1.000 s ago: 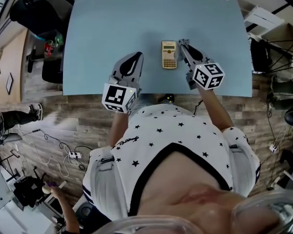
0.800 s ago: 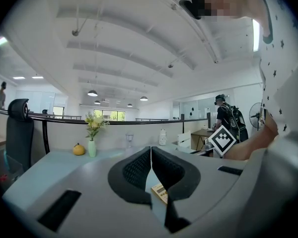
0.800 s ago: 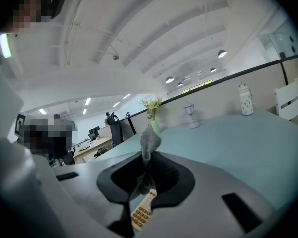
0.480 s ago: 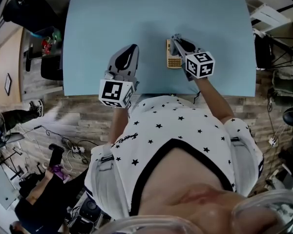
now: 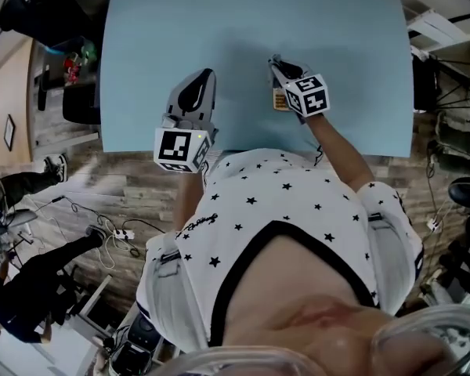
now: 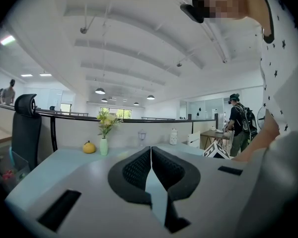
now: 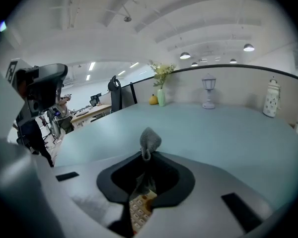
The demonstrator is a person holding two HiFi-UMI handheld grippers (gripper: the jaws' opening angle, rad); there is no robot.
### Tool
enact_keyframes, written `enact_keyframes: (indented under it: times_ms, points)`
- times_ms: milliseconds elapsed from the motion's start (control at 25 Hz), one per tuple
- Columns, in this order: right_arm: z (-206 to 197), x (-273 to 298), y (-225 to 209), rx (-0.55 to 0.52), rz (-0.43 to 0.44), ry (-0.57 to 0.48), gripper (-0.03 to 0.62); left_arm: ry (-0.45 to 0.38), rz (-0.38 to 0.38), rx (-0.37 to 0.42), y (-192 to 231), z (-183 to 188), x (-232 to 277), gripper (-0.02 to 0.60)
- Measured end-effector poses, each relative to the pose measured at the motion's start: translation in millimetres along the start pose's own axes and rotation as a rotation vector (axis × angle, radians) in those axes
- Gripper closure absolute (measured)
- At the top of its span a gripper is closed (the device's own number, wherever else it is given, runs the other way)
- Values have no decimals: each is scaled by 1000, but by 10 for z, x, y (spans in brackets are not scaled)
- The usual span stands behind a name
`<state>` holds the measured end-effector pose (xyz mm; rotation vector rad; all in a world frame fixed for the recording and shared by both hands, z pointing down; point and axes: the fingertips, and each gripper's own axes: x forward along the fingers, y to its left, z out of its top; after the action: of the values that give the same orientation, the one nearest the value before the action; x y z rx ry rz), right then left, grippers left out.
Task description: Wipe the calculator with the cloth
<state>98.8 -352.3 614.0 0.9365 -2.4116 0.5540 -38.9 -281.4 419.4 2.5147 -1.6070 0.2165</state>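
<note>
Calculator (image 5: 279,100) sits on table (image 5: 180,22) near front edge, directly under R gripper (image 5: 276,61). Its jaws pinch grey cloth (image 7: 149,141) w/ tail down on keys, prob. ready to wipe. L gripper (image 5: 206,75) pressed together, empty, off to the side.

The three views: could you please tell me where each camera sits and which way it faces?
Head view: on the person's head, facing steeply down at the table, left gripper, right gripper and starred shirt.
Left gripper view: on that gripper, facing along shut, empty fingers across the table; the shirt at right.
Right gripper view: on that gripper, facing along fingers clamping the cloth over the calculator.
Shared: both gripper views show the flower vase.
</note>
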Motion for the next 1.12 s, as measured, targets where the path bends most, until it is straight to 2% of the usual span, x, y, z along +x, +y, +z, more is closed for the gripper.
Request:
enact_keyframes:
  times_ms: [240, 440, 1120]
  points:
    - [-131, 113, -4, -35, -14, 59, 549, 2, 21, -3, 95, -4, -70, 551]
    - [-168, 108, -60, -33, -37, 67, 549, 0, 13, -7, 100, -3, -90, 551]
    - [-376, -310, -637, 55, -214, 68, 549, 0, -65, 17, -63, 51, 44, 551]
